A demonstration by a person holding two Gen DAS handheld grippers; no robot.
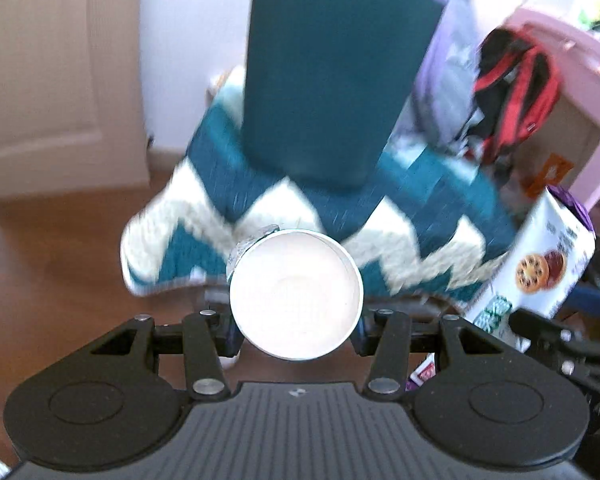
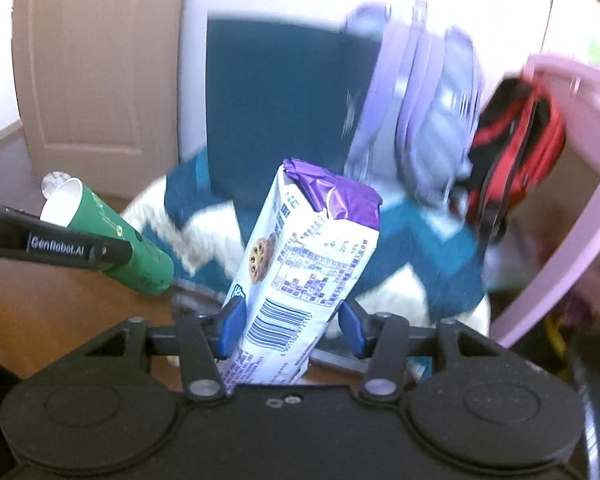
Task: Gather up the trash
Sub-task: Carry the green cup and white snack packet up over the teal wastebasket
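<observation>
R view only: green cup side-on, left gripper clamped on it, mid-left. L view: cup end-on, centre. Right gripper clamped on cookie box, both angled down.

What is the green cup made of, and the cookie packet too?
The green cup looks like paper: matte printed outside, plain white inside, with a thin rolled rim. The cookie packet looks like thin glossy plastic film or coated paper: it creases at the folded purple top and shines a little. Blur leaves both uncertain.

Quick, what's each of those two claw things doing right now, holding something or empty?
Left gripper: jaws closed on a green paper cup.
Right gripper: jaws closed on a cookie package.
</observation>
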